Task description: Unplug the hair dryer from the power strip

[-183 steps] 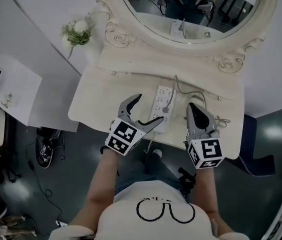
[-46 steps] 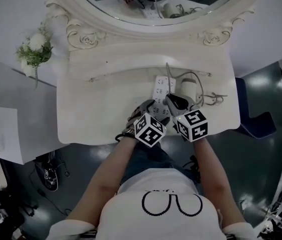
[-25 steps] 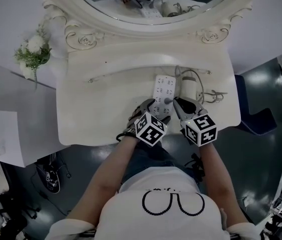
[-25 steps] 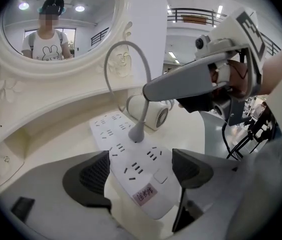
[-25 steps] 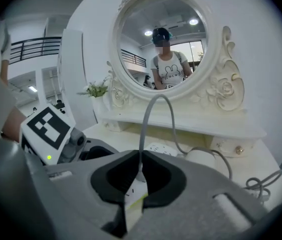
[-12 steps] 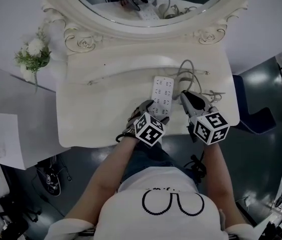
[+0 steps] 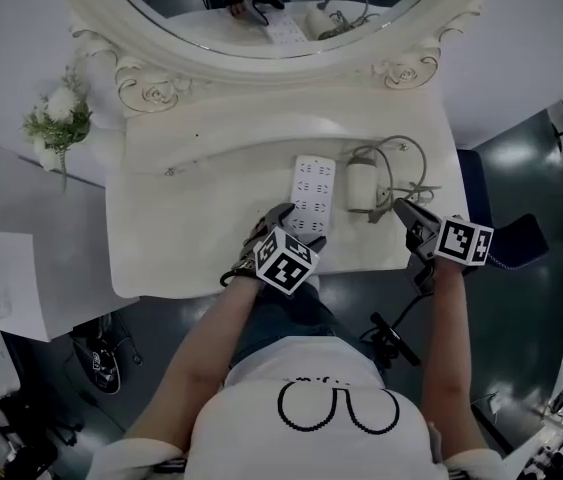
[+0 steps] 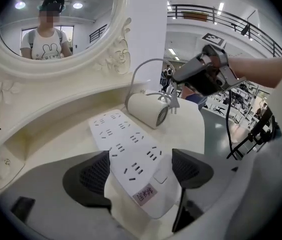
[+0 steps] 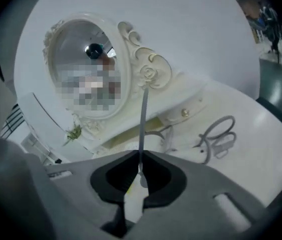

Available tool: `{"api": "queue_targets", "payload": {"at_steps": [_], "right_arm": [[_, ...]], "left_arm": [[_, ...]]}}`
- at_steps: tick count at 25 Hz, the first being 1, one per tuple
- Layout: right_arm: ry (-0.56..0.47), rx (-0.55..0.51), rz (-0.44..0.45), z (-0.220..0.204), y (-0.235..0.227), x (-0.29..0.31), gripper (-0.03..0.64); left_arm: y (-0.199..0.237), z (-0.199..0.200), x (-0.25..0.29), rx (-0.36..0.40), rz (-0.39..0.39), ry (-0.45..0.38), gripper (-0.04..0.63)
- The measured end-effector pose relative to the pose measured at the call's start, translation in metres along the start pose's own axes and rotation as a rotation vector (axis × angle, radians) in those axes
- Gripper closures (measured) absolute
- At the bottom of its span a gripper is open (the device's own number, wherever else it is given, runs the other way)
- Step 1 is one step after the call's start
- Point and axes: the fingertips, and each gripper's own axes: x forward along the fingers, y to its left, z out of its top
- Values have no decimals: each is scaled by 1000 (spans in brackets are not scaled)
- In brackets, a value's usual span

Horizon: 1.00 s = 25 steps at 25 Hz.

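Clamping power strip at counter front edge, left gripper fingers; pinching unplugged hair dryer plug, right gripper fingers.

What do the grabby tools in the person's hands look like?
The left tool and right tool each have two grey curved jaws with dark dotted pads inside. A white cube with black square patterns sits on each. The person wears a white short-sleeved T-shirt with a black drawing.
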Motion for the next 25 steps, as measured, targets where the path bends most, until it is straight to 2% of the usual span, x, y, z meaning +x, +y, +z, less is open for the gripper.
{"api": "queue_targets", "payload": {"at_steps": [3, 6, 10, 14, 17, 21, 25], "right_arm": [[24, -68, -124, 1, -32, 2, 589], [34, -154, -181, 2, -42, 12, 572], [44, -321, -303, 4, -53, 22, 515], [23, -382, -373, -1, -53, 18, 477], [13, -333, -326, -13, -50, 12, 393], [-18, -293, -256, -17, -45, 3, 372], [-55, -272, -218, -22, -36, -13, 367]], "left_arm": [[0, 0, 0, -2, -1, 4, 209], [0, 0, 0, -3, 6, 11, 209], [-2, 1, 1, -8, 14, -1, 210], [3, 3, -1, -27, 71, 4, 209], [6, 9, -8, -45, 131, -31, 209], [11, 24, -27, -94, 211, -114, 209], [12, 39, -53, -144, 281, -234, 209]]}}
